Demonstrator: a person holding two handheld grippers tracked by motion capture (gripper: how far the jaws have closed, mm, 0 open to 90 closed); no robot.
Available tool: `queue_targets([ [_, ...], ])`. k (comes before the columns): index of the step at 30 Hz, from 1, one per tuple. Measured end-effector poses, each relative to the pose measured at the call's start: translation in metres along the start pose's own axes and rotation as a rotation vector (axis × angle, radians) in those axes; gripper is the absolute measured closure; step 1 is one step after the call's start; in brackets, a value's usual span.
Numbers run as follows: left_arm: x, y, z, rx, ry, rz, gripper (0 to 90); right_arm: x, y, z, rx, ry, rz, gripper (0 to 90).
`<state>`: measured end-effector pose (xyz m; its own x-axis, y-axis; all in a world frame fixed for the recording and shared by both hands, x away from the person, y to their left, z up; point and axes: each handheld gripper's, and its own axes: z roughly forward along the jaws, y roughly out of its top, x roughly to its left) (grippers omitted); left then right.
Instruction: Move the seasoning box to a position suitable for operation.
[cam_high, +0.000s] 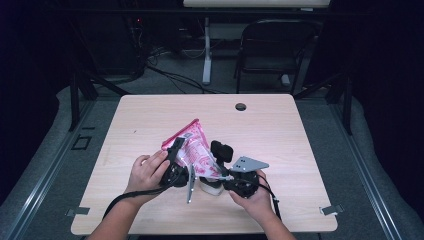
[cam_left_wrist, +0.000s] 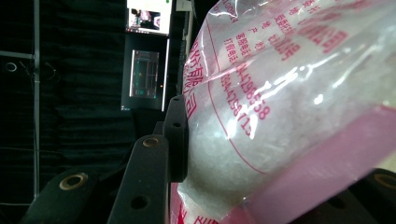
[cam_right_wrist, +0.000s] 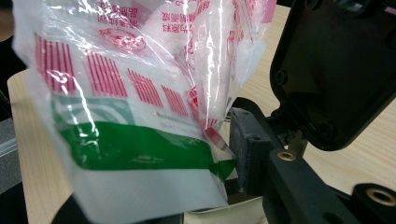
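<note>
Bag (cam_high: 192, 147) of white granules, pink print all over, sits just left of centre in the high view, tipped up off the table (cam_high: 280, 125) with its sealed corner pointing to the upper middle of the frame. Left gripper (cam_high: 176, 157) is clamped on it: in the left gripper view a black pad (cam_left_wrist: 179, 137) presses into the bulging plastic, taking the weight so the bag stays tilted. Right gripper (cam_high: 216, 165) comes in from the lower right; in the right gripper view its pad (cam_right_wrist: 245, 149) stands just beside the bag's torn lower corner, apparently not pressing, so I read it as let go. Below that corner sits a white cup (cam_high: 211, 186), its rim peeking in at the bottom of the right gripper view. My read: the tilt aims the opening at the cup for pouring, left hand (cam_high: 147, 172) steadying, right hand (cam_high: 257, 192) free to regrip.
</note>
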<state>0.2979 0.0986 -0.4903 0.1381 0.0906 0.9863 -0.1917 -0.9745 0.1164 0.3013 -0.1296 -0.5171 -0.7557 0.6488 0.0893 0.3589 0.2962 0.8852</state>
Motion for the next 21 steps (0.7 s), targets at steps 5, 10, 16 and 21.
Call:
queue_targets([
  [5, -0.0001, -0.0024, 0.0017, 0.005, -0.002, -0.003, 68.8, -0.0023, -0.0008, -0.0002, -0.005, -0.006, 0.013, 66.4],
  [10, -0.0008, -0.004, 0.0028, 0.013, -0.012, -0.004, 68.8, -0.0025, -0.0001, -0.0014, -0.016, -0.004, 0.017, 66.2],
  [16, -0.004, -0.0063, 0.0056, 0.025, -0.029, -0.01, 68.9, 0.0016, 0.0033, -0.0051, -0.035, 0.004, -0.003, 70.3],
  [21, -0.0028, -0.0067, 0.0055, 0.025, -0.02, -0.008, 69.0, 0.0016, 0.0039, -0.0061, -0.035, 0.013, -0.002, 73.3],
])
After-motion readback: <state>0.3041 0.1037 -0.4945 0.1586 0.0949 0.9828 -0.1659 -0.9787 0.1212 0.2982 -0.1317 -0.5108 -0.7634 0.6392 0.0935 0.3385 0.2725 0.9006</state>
